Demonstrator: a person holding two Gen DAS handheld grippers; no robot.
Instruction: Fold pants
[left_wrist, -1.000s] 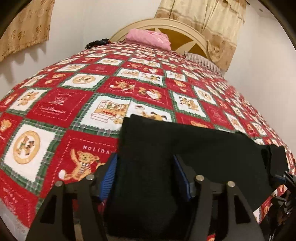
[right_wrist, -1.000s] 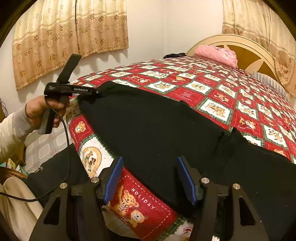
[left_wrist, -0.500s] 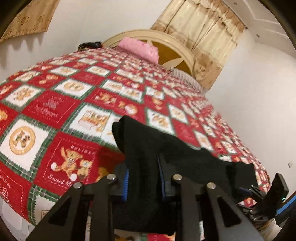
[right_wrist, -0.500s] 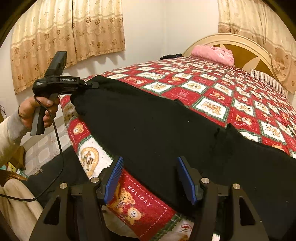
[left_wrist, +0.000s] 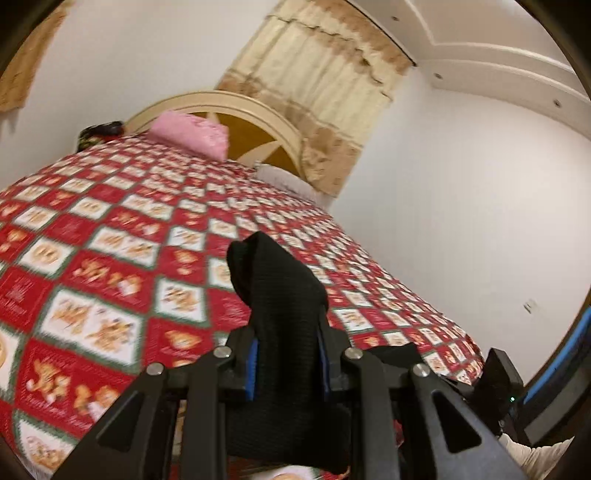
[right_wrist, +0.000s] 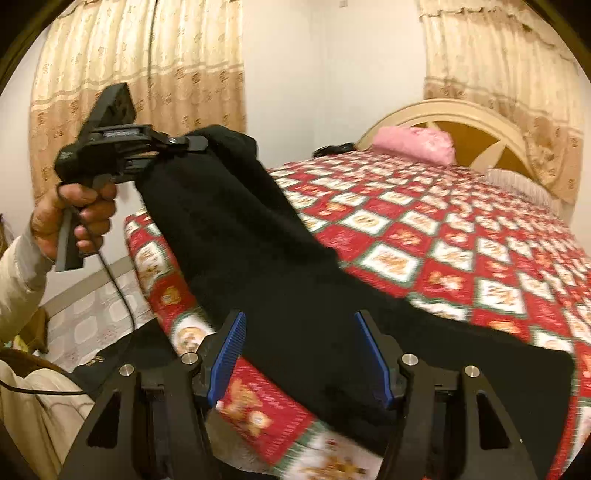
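The black pants (right_wrist: 295, 295) lie along the near edge of the bed. My left gripper (left_wrist: 286, 365) is shut on one end of the pants (left_wrist: 280, 295) and holds it lifted off the quilt; it also shows in the right wrist view (right_wrist: 184, 146), raised at the left with the cloth hanging from it. My right gripper (right_wrist: 301, 354) is open, its blue fingers (right_wrist: 229, 350) standing either side of the pants near the bed edge, not gripping them.
The bed carries a red, white and green patchwork quilt (right_wrist: 461, 240). A pink pillow (right_wrist: 413, 142) and a cream headboard (right_wrist: 480, 122) are at the far end. Curtains (right_wrist: 140, 85) hang on the wall behind. A dark object (left_wrist: 99, 131) lies at the far left corner.
My left gripper has shut on the end of the pants and lifted it up off the bed. My right gripper has stayed open over the pants.
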